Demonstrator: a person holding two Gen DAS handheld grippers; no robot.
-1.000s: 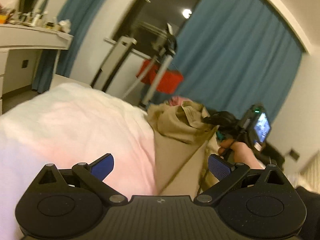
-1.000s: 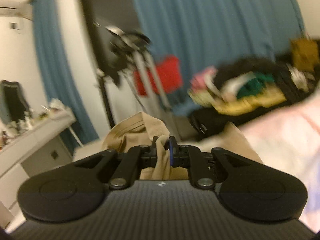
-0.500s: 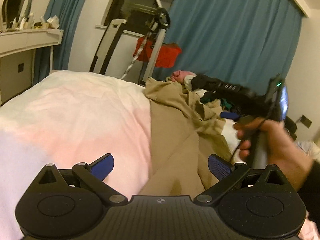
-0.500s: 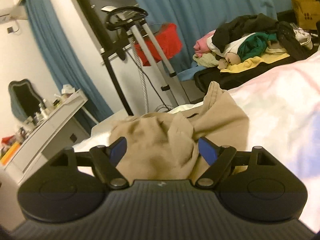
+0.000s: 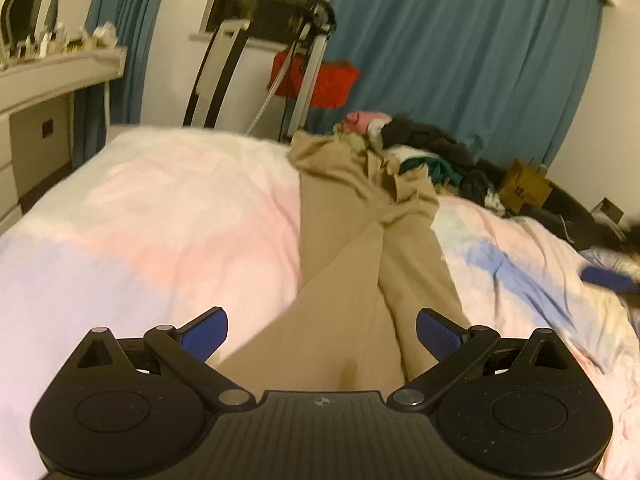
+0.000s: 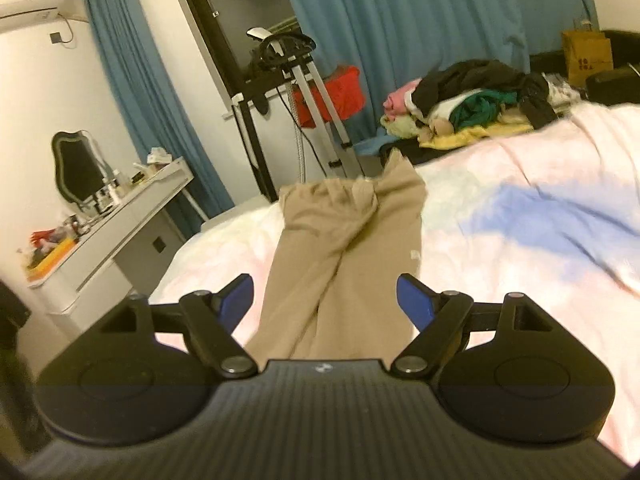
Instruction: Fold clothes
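Trousers of beige cloth lie stretched along the bed, legs running between the spread, empty fingers of both the left gripper and the right gripper, crumpled waist at the far end. Beyond the waist sit a heap of mixed clothes, a garment steamer stand with a red item and blue curtains. Left of the fingers stands a cluttered white dressing worktop with a mirror; a brown paper bag sits far right.

1 tan trousers, 1 bed, 1 clothes pile.
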